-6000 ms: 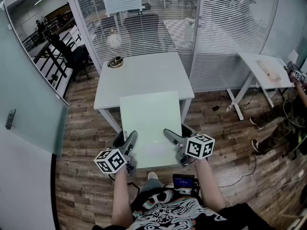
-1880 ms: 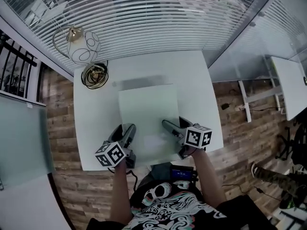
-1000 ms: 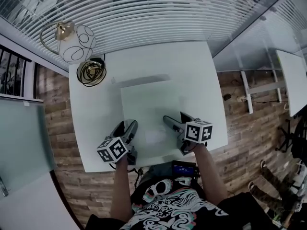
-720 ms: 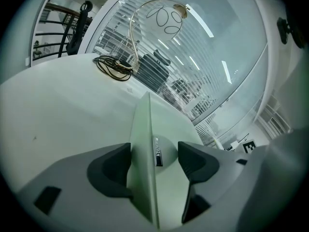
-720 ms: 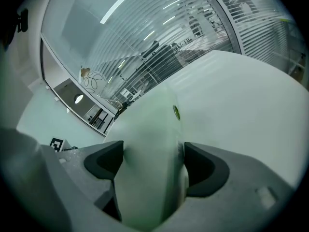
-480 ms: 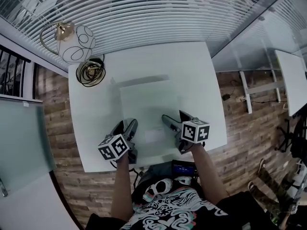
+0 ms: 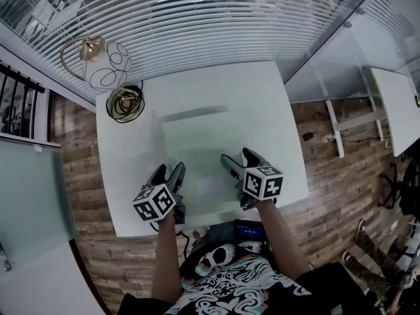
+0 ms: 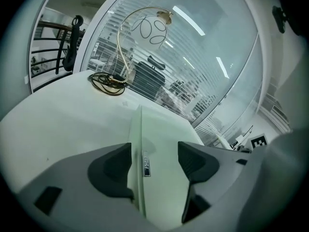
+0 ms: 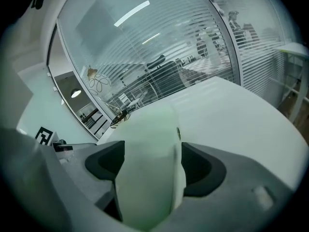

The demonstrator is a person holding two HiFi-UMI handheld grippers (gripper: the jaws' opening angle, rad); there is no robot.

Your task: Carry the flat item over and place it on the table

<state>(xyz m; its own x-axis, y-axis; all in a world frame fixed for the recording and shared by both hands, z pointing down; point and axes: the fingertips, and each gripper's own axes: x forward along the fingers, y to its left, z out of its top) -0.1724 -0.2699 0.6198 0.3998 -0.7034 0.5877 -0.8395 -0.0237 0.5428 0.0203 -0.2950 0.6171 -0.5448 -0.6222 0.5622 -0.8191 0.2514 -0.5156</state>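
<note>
The flat item is a pale green board (image 7: pixel 197 146) lying level over the white table (image 7: pixel 262 97); only a thin shadow shows at its far edge. Both grippers hold its near edge. My left gripper (image 7: pixel 167 171) is shut on the board's near left part, my right gripper (image 7: pixel 237 156) on the near right part. In the left gripper view the board (image 8: pixel 164 144) runs forward between the jaws of the left gripper (image 8: pixel 149 161). In the right gripper view the board (image 9: pixel 149 139) fills the gap of the right gripper (image 9: pixel 149 166). Whether the board rests on the table I cannot tell.
A globe lamp (image 7: pixel 105 64) and a coiled cable (image 7: pixel 125 104) sit at the table's far left corner. A glass wall with blinds (image 7: pixel 197 18) stands right behind the table. A second white table (image 7: pixel 397 104) is off to the right over wood floor (image 7: pixel 328 149).
The person walked up to the table with the board held in both grippers. Over the last second the board sank toward the tabletop and barely shifted; both grippers kept their hold.
</note>
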